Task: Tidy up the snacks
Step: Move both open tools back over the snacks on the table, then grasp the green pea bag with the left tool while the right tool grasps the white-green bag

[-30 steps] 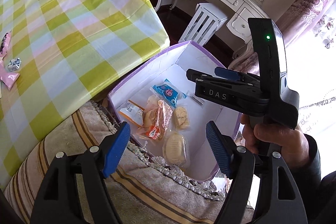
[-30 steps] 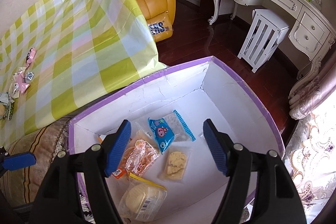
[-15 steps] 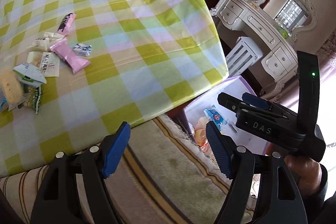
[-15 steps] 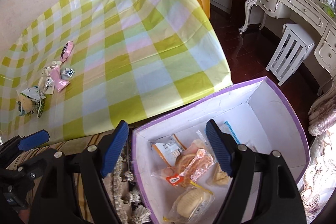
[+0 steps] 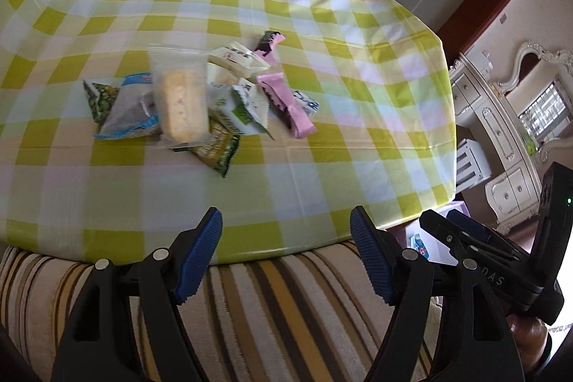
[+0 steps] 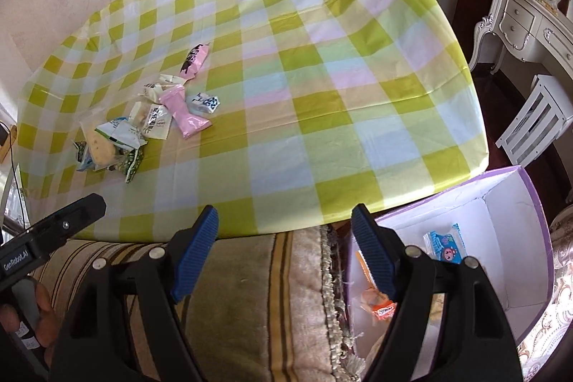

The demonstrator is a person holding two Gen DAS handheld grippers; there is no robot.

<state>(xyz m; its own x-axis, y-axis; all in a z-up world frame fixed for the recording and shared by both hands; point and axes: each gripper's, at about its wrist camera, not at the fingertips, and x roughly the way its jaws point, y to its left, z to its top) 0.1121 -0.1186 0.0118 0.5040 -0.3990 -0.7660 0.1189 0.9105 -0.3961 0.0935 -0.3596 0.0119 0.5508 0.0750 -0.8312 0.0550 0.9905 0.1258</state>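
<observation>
Both grippers agape, tilted tableward.

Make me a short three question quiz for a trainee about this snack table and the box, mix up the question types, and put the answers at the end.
1. True or false: both the left gripper and the right gripper hold nothing.
2. Multiple choice: Where is the blue cartoon packet? A) on the checked tablecloth B) inside the purple-rimmed box C) between the right gripper's pads.
3. Fill in: in the pile of snacks on the cloth, the largest item is a clear bag holding a pale ____.

Key: 1 true, both stand open and empty. 2 B. 3 cake.
</observation>
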